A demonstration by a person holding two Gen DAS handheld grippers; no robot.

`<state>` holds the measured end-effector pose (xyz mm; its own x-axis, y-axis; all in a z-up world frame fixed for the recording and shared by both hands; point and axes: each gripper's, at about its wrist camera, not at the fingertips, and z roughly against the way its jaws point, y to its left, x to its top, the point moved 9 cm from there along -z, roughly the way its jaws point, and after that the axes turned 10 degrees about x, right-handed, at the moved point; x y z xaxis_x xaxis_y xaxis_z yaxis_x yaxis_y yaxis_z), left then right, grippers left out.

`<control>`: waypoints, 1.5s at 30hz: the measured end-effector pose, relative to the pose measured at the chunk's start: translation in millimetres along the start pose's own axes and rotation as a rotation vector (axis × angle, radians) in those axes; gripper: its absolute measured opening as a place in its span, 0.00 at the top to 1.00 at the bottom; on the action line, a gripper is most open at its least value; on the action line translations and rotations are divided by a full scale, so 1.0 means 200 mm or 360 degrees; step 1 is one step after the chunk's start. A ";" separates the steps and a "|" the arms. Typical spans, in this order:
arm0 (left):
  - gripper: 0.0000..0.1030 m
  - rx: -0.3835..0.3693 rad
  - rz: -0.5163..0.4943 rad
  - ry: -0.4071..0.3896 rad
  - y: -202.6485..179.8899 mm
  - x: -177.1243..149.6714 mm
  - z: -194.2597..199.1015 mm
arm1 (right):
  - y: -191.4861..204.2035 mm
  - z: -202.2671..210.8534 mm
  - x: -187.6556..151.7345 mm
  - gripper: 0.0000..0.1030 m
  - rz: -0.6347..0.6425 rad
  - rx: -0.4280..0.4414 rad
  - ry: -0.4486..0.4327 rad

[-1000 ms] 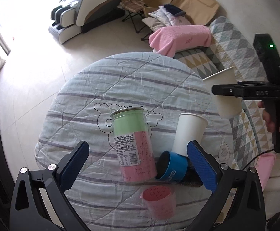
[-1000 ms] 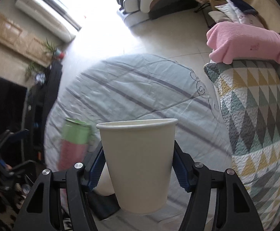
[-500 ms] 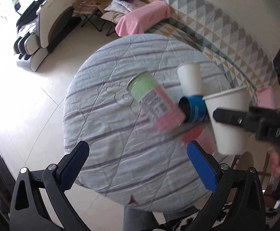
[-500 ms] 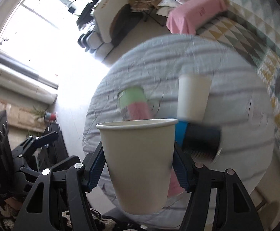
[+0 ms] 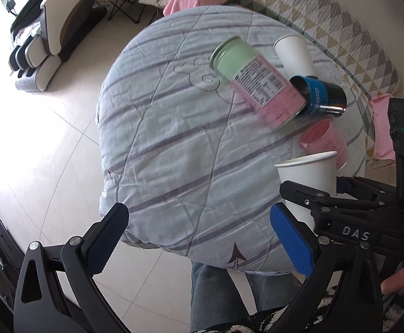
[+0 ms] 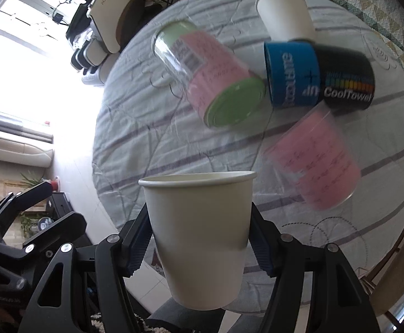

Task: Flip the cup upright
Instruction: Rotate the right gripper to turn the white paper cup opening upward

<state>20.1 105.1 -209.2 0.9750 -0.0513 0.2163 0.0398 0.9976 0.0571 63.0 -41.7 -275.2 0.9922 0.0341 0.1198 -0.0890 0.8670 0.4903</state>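
My right gripper (image 6: 200, 242) is shut on a white paper cup (image 6: 199, 233), mouth up, held in the air near the round table's near edge. The same cup (image 5: 308, 179) shows in the left wrist view, clamped in the right gripper (image 5: 324, 194). My left gripper (image 5: 199, 233) is open and empty, high above the table's near edge. A second white paper cup (image 6: 285, 14) stands mouth down at the far side of the table; it also shows in the left wrist view (image 5: 293, 54).
On the striped table cloth (image 5: 174, 127) stand a pink and green can (image 5: 257, 86), a blue and black canister (image 5: 318, 98) lying on its side, and a small pink cup (image 5: 325, 141). A patterned sofa (image 5: 340, 27) lies behind; tiled floor is to the left.
Both grippers have risen and pulled back toward the near edge of the table, so the views now look down on it. The right gripper still holds the cup mouth up.
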 end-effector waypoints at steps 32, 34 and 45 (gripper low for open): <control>0.00 -0.0105 0.0224 0.0086 -0.44 0.04 -0.05 | -0.25 0.45 0.09 0.29 -0.0051 0.0016 -0.0112; 0.00 -0.0103 0.0242 0.0101 -0.48 0.06 -0.08 | -0.29 0.50 0.10 0.29 -0.0042 0.0004 -0.0135; 0.19 0.0007 0.0237 0.0185 -0.59 0.12 -0.27 | -0.48 0.47 0.13 0.29 -0.0053 0.0058 -0.0095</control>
<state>50.3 -10.3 -263.9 0.9887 0.1031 0.1087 -0.1077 0.9935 0.0374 88.6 -170.2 -237.8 0.9878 -0.0253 0.1534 -0.0600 0.8484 0.5260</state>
